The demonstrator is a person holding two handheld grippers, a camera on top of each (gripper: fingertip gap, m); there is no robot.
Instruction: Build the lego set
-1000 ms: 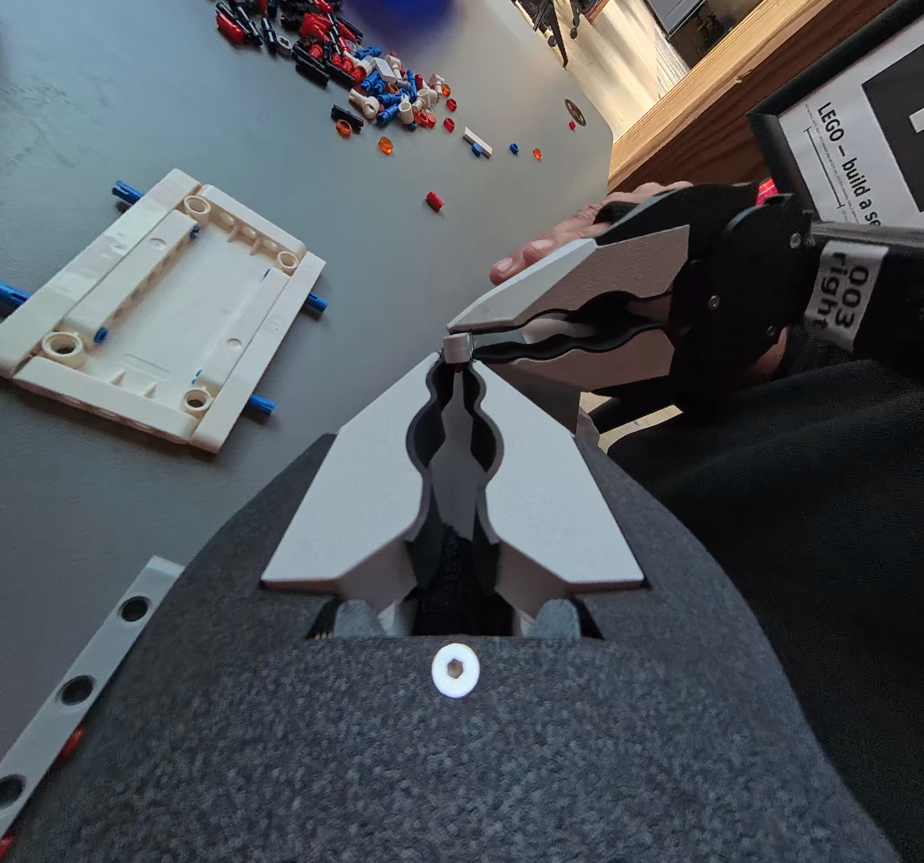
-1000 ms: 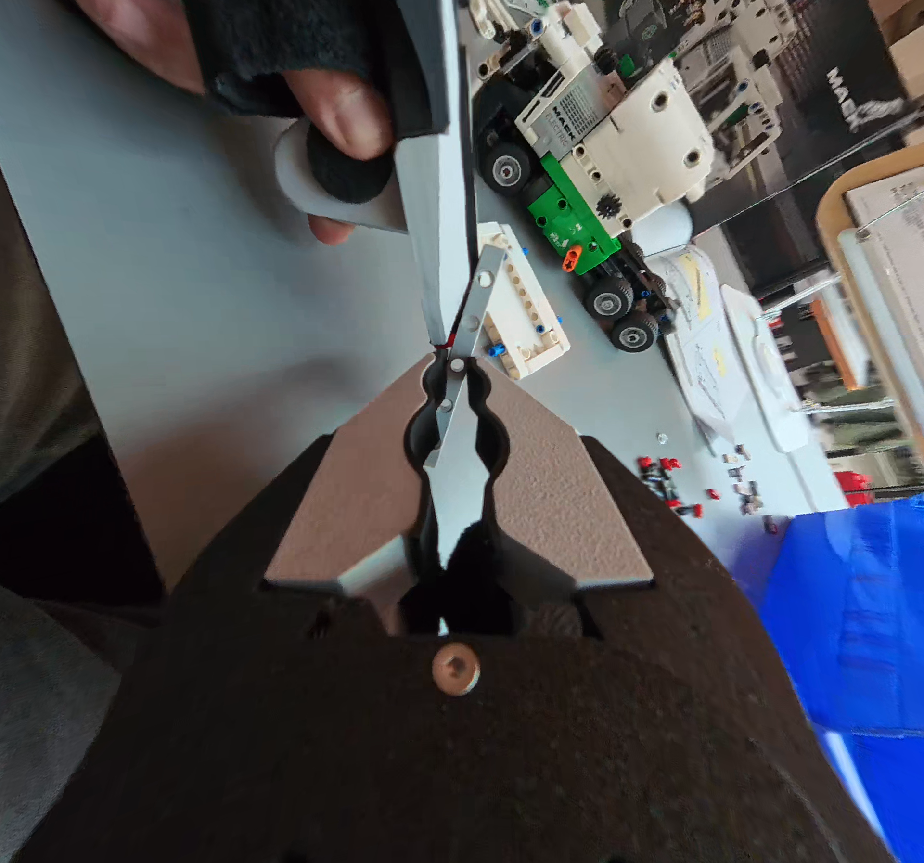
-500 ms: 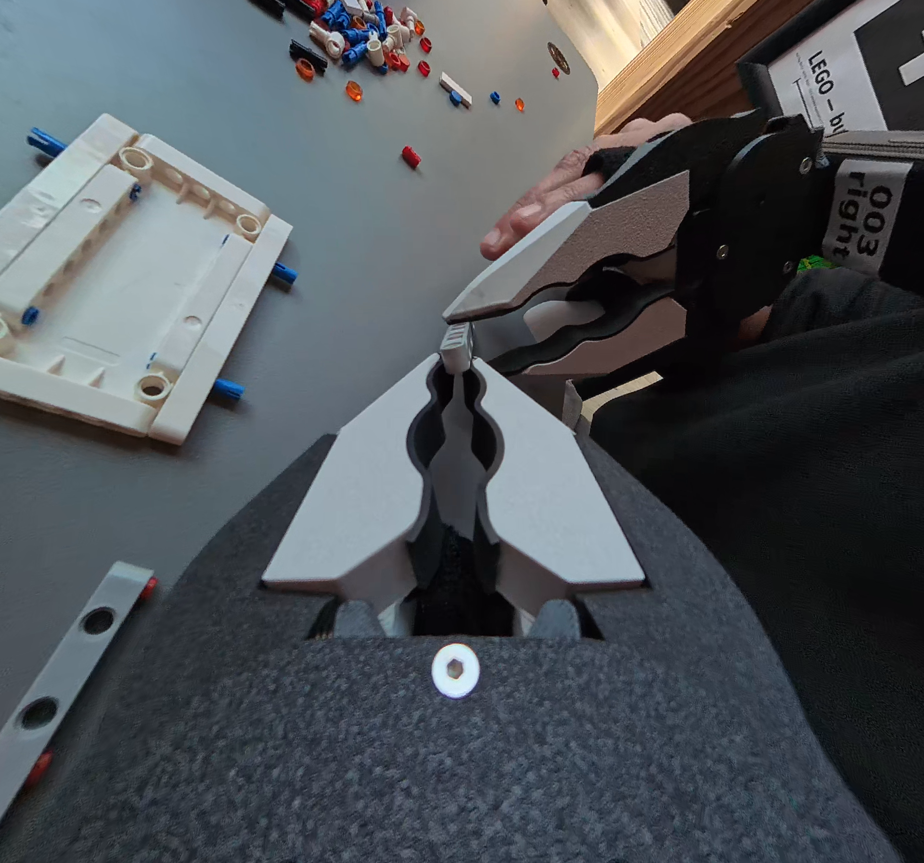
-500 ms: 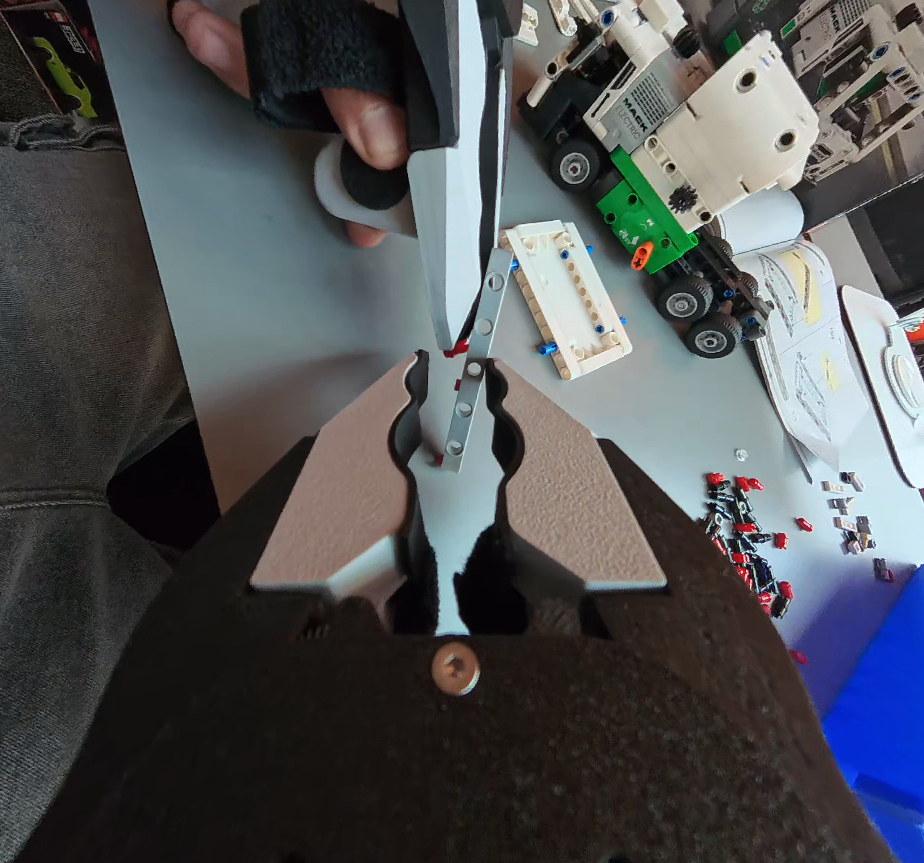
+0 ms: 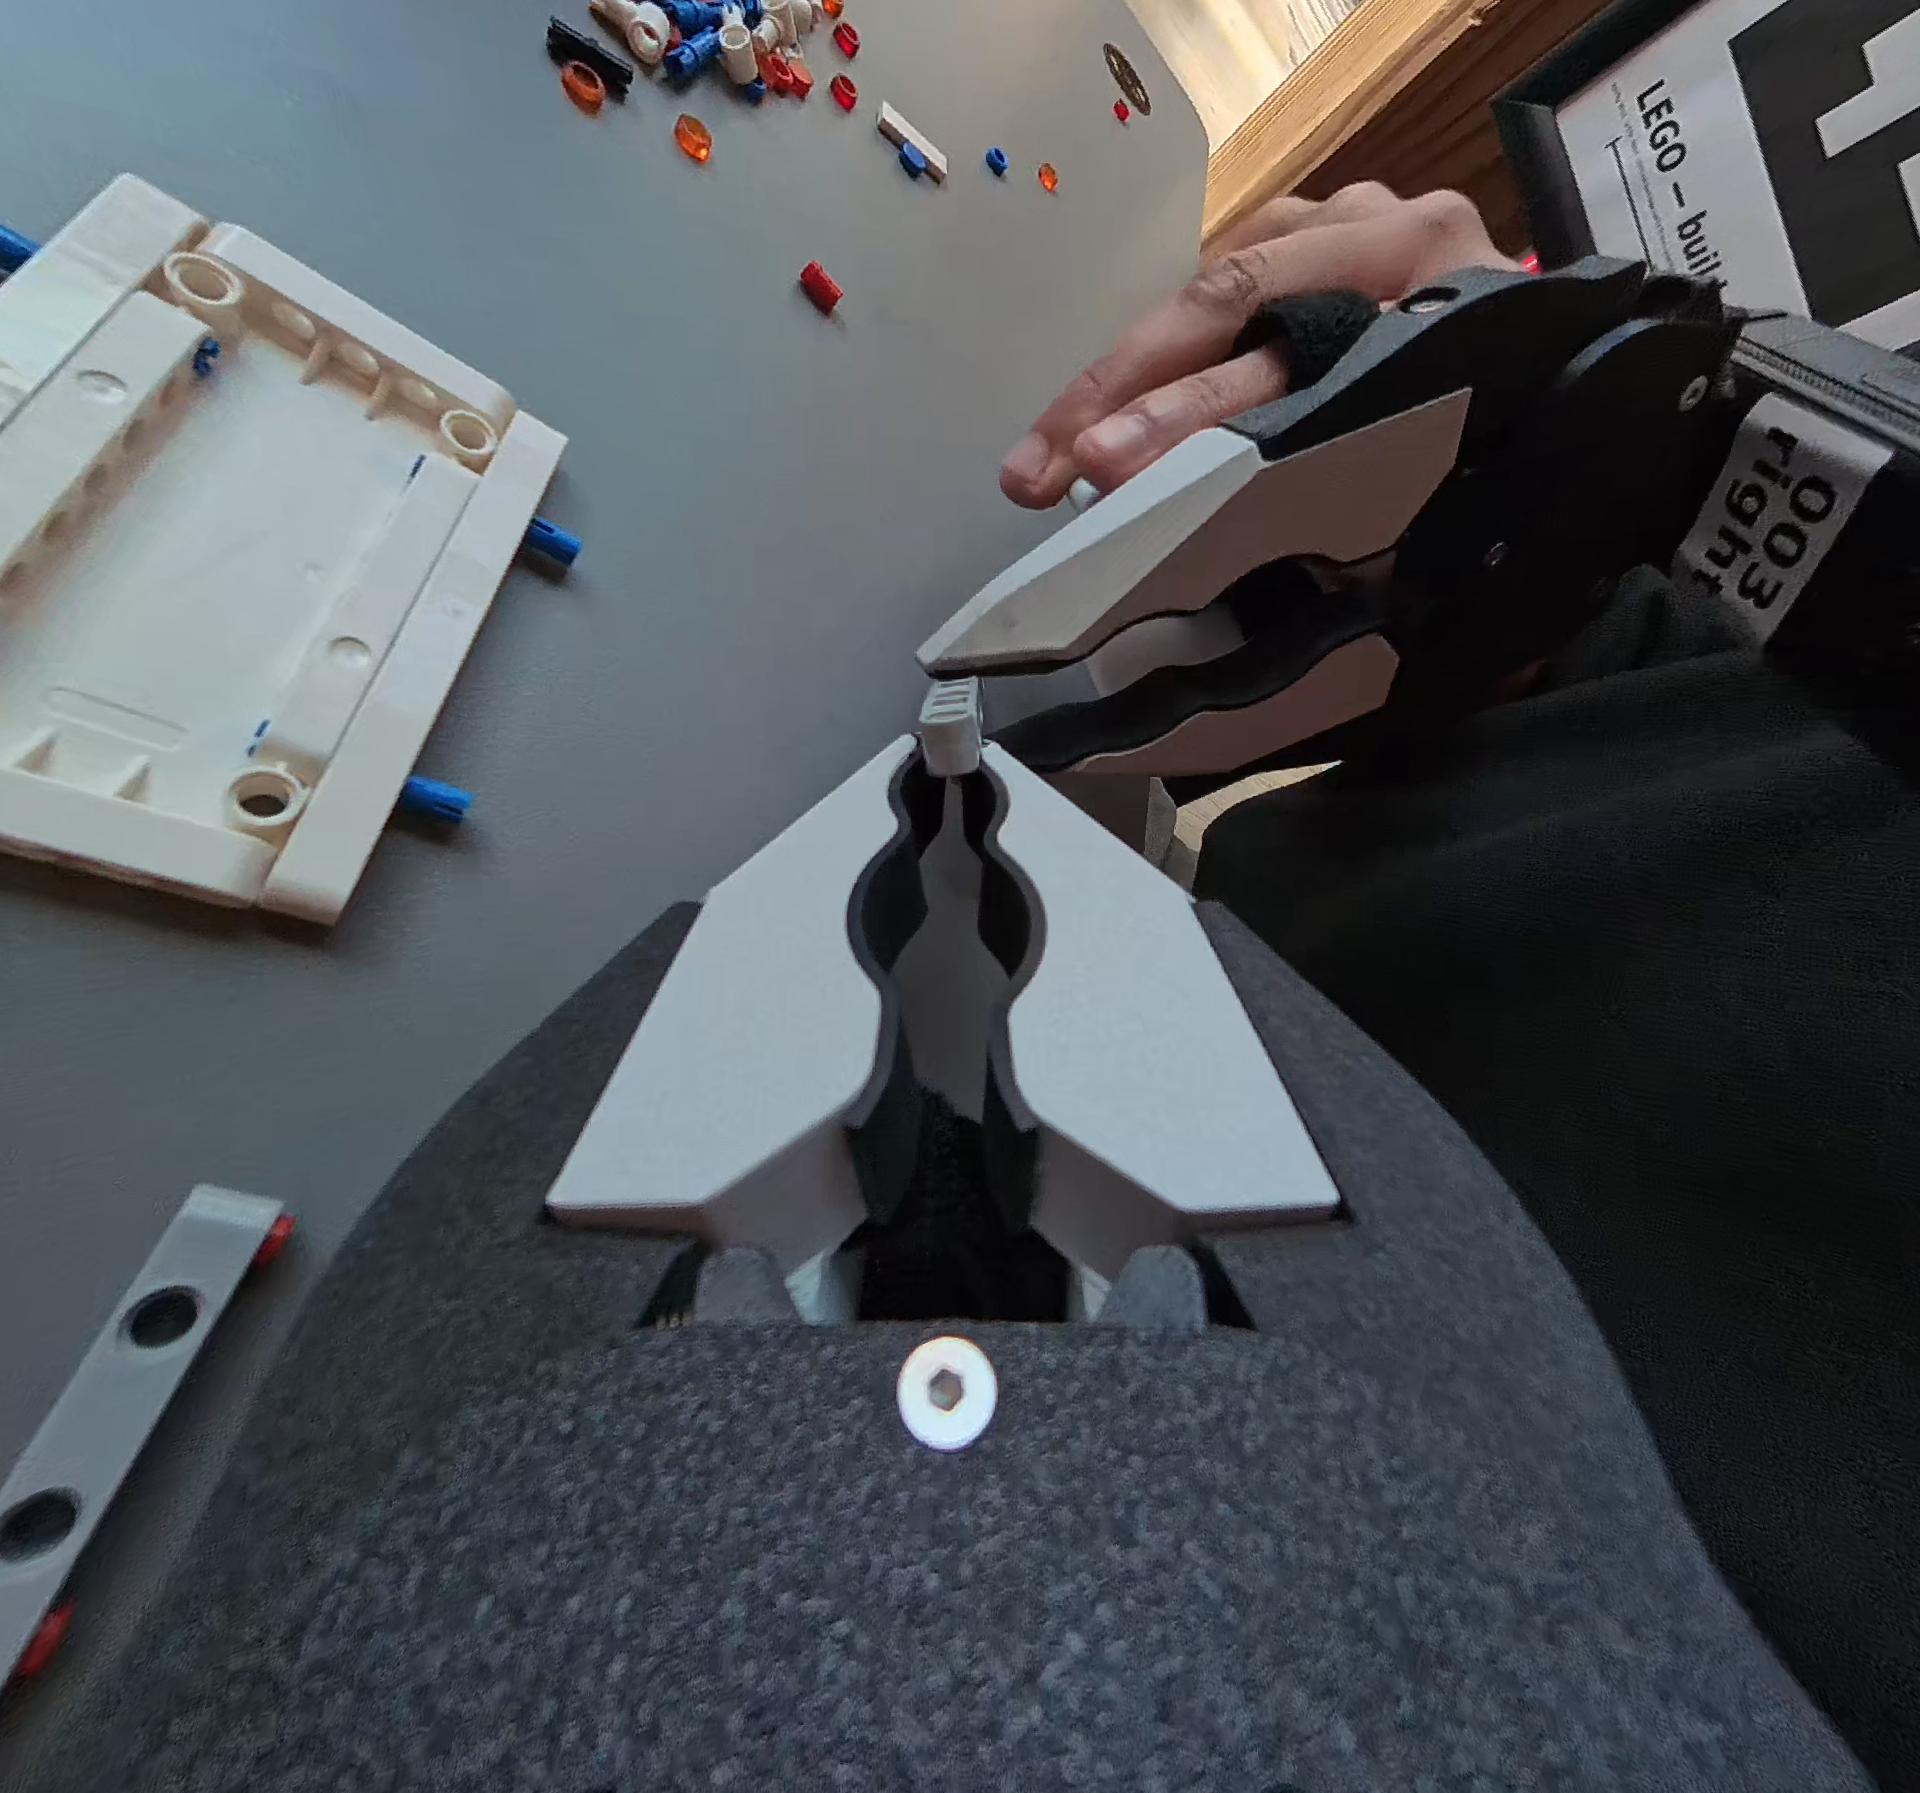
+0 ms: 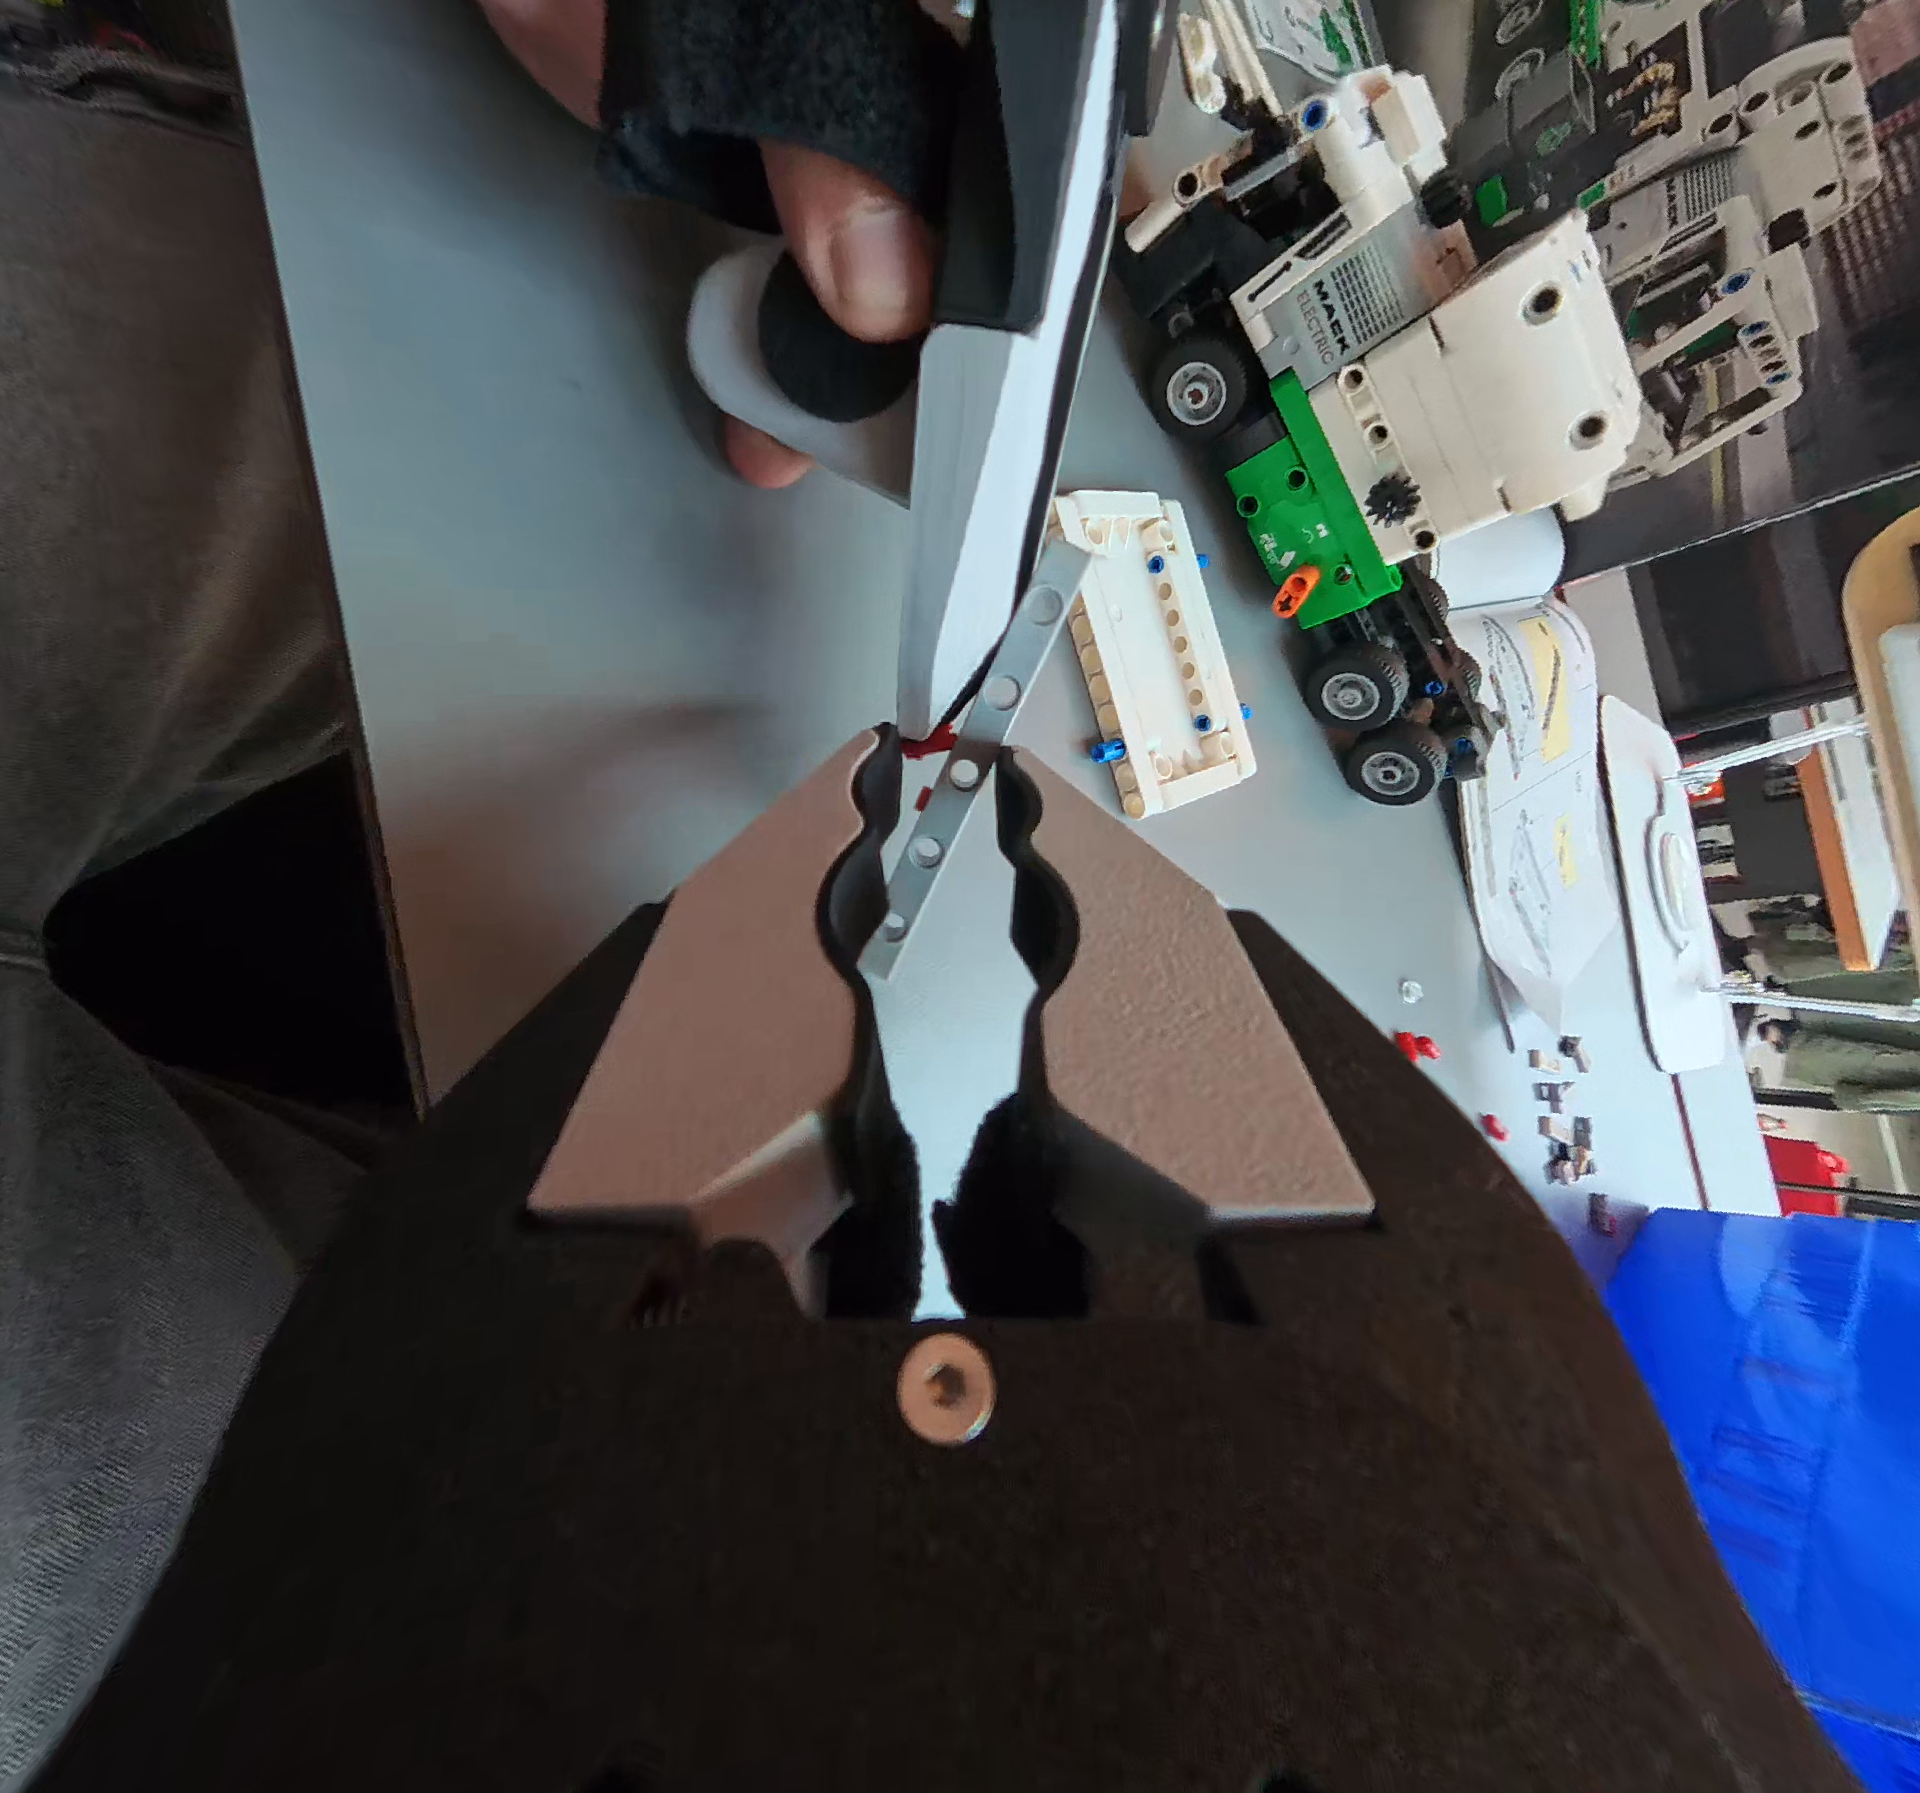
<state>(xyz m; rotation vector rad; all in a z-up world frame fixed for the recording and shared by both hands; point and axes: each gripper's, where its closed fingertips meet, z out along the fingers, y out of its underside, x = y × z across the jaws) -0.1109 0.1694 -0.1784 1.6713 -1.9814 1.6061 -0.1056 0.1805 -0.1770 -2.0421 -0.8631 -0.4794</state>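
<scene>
The left tongs [image 5: 948,756] are pressed together on a grey beam [image 6: 982,741], gripping its end so that the rest hangs clear of the desk [image 5: 727,496] with its holes exposed. In the left wrist view only the beam's end [image 5: 951,725] shows at the tips, in the middle of the frame. The right tongs [image 6: 940,746] stand spread around the beam's middle without pinching it; a small red pin [image 6: 928,744] sits at the beam's side by their left tip, probably the piece being seated. Holding the beam in the air likely lets a pin be pushed in from the side.

Half a second ago the right tongs were narrower about the beam, and a second ago they were closed on it; they have since opened and slid further along it.

Beyond, a white panel [image 5: 260,580] with blue pins lies at the left of the left wrist view, and a second grey beam [image 5: 135,1348] at lower left. Loose small parts [image 5: 707,8] are scattered at the top. The part-built truck [image 6: 1434,372] stands at upper right of the right wrist view.
</scene>
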